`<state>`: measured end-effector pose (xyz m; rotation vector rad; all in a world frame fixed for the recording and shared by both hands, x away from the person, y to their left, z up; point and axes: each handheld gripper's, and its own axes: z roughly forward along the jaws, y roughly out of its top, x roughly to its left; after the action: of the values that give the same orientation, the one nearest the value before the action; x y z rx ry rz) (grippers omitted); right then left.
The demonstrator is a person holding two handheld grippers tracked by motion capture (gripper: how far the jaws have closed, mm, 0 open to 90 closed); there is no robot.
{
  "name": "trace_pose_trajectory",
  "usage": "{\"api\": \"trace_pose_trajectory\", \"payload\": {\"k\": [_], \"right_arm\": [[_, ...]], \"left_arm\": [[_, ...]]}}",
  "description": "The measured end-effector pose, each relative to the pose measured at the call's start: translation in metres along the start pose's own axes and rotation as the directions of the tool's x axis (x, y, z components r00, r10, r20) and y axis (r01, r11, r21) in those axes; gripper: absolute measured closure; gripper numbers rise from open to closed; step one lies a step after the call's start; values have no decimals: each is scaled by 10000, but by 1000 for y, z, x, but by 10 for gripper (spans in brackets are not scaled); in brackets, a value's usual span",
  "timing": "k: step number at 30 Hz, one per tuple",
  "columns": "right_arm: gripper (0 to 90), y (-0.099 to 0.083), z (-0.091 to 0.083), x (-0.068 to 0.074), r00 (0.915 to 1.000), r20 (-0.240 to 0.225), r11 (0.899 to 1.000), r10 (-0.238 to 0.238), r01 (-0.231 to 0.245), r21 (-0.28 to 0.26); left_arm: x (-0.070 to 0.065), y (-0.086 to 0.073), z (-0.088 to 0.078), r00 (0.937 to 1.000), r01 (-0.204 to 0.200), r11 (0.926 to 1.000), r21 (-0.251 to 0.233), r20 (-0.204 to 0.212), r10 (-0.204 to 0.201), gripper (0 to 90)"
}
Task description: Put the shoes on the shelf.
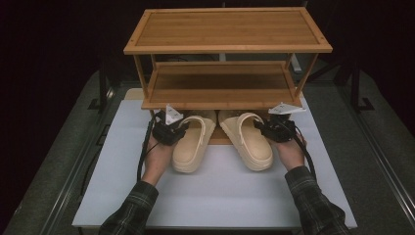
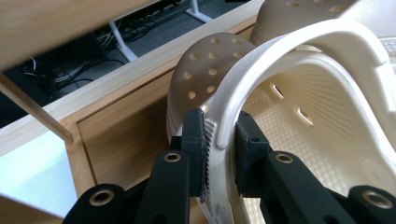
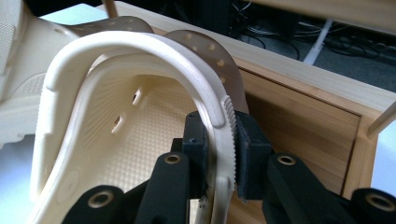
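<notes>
Two cream clog sandals lie side by side on the white table, toes tucked under the lowest shelf of a bamboo shoe rack [image 1: 225,49]. My left gripper [image 1: 177,131] is shut on the outer side wall of the left clog [image 1: 193,147]; in the left gripper view the pads [image 2: 195,140] pinch that rim by the heel strap [image 2: 280,51]. My right gripper [image 1: 263,128] is shut on the outer side wall of the right clog [image 1: 252,144]; in the right gripper view its pads [image 3: 250,149] clamp the ribbed rim of the clog [image 3: 140,121].
The rack's lowest bamboo board [image 2: 121,135] lies just beyond the clogs' toes, with its upright posts [image 1: 143,78] at either side. The white tabletop [image 1: 220,191] stretches toward the person. Dark floor and metal rails surround the table.
</notes>
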<state>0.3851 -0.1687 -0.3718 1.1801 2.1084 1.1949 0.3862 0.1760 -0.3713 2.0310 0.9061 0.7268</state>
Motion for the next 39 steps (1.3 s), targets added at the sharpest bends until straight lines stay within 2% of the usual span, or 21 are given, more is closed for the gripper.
{"api": "trace_pose_trajectory", "payload": {"k": [4, 11, 17, 24, 26, 27, 29, 30, 31, 32, 33, 35, 36, 37, 38, 39], "right_arm": [[763, -4, 14, -1, 9993, 373, 10000, 27, -29, 76], [761, -6, 26, -1, 9970, 754, 9998, 193, -200, 91], [760, -7, 31, 2, 9956, 893, 9995, 285, -295, 104], [753, -8, 35, 3, 9943, 1014, 9994, 321, -332, 86], [735, -8, 35, 4, 9949, 984, 9996, 238, -250, 112], [694, -8, 34, 5, 9957, 904, 9997, 206, -218, 123], [621, -8, 34, 4, 9956, 856, 9992, 375, -385, 109], [621, -8, 34, 4, 9956, 856, 9992, 375, -385, 109], [567, -8, 31, 2, 9970, 603, 9987, 491, -499, 119], [547, -8, 30, 2, 9970, 571, 9985, 528, -537, 132], [523, -8, 28, 1, 9973, 478, 9984, 550, -557, 131], [482, -8, 22, 0, 9976, 270, 9978, 642, -646, 140], [482, -8, 22, 0, 9976, 270, 9978, 642, -646, 140], [455, -7, 12, -2, 9968, -56, 9968, 800, -800, 88], [455, -7, 12, -2, 9968, -56, 9968, 800, -800, 88], [453, -7, 3, -4, 9949, -333, 9955, 950, -949, 50]], "left_arm": [[-5, 0, 15, 9997, -38, 10000, -7, -242, 38, 767], [-9, -1, 27, 9988, 121, 9998, -156, -474, -128, 766], [-13, -1, 32, 9973, 77, 9998, -159, -722, -89, 764], [-18, -3, 38, 9978, 19, 10000, -56, -655, -22, 751], [-19, -4, 38, 9984, 77, 9999, -81, -558, -81, 736], [-17, -4, 38, 9990, 181, 9997, -144, -415, -187, 687], [-16, -4, 36, 9990, 321, 9994, -149, -306, -325, 618], [-16, -4, 36, 9990, 321, 9994, -149, -306, -325, 592], [-13, -5, 33, 9995, 310, 9995, 4, -68, -310, 563], [-13, -5, 33, 9995, 310, 9995, 4, -68, -310, 549], [-11, -6, 27, 9989, 432, 9990, -84, 169, -431, 528], [-9, -6, 23, 9984, 482, 9988, -110, 300, -479, 478], [-6, -6, 17, 9969, 567, 9982, -176, 556, -556, 478], [-2, -7, 8, 9939, 691, 9973, -252, 873, -667, 432], [-2, -7, 8, 9939, 691, 9973, -252, 873, -667, 419], [2, -9, -1, 9912, 742, 9968, -281, 1122, -706, 400]]}}
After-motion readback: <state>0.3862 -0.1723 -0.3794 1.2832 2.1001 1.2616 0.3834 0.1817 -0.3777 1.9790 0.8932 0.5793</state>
